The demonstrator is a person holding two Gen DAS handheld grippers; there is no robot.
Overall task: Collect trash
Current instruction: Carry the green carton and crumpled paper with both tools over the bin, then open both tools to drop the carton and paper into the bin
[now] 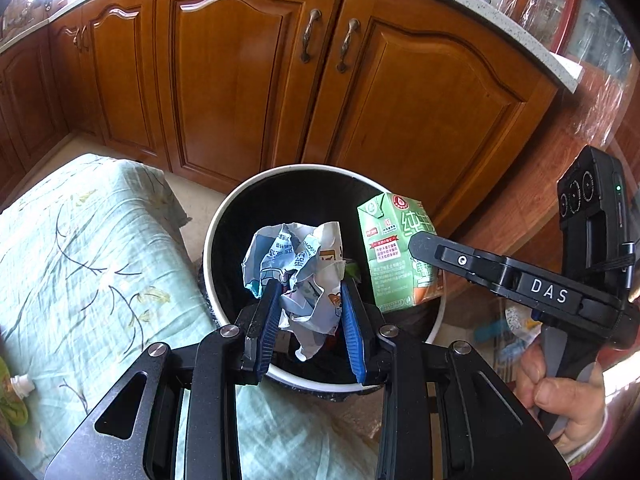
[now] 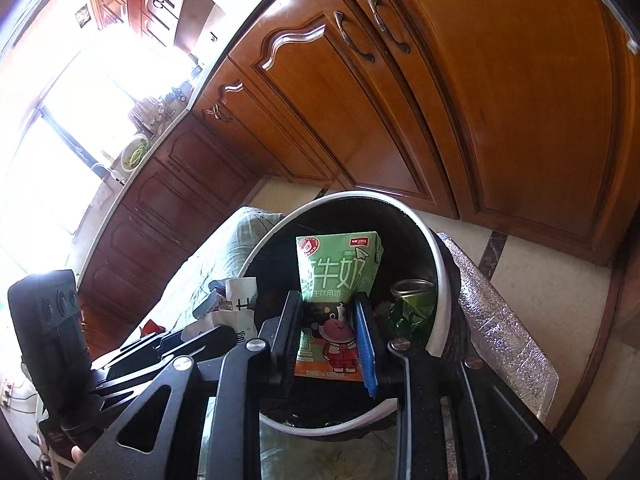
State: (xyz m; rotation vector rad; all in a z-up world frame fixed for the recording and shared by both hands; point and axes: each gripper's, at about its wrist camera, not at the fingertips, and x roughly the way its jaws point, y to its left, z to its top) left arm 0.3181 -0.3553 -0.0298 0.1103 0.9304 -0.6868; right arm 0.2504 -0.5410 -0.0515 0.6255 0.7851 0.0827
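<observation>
In the left wrist view my left gripper (image 1: 309,286) is shut on a crumpled white-and-blue wrapper (image 1: 296,252), held over a round bin (image 1: 216,220) with a white rim and a black liner. To its right, my right gripper (image 1: 418,246) holds a green milk carton (image 1: 384,240) at the bin's right edge. The right wrist view shows the right gripper (image 2: 327,298) shut on the upright carton (image 2: 340,264) above the bin (image 2: 438,280). A crushed green can (image 2: 414,300) lies inside. The left gripper (image 2: 224,330) and the wrapper (image 2: 240,300) show at the left.
A surface covered in pale green floral cloth (image 1: 80,260) lies left of the bin. Brown wooden cabinet doors (image 1: 240,80) stand close behind it under a speckled countertop. A silver foil mat (image 2: 500,320) lies on the floor to the right. A hand (image 1: 568,396) grips the right gripper's handle.
</observation>
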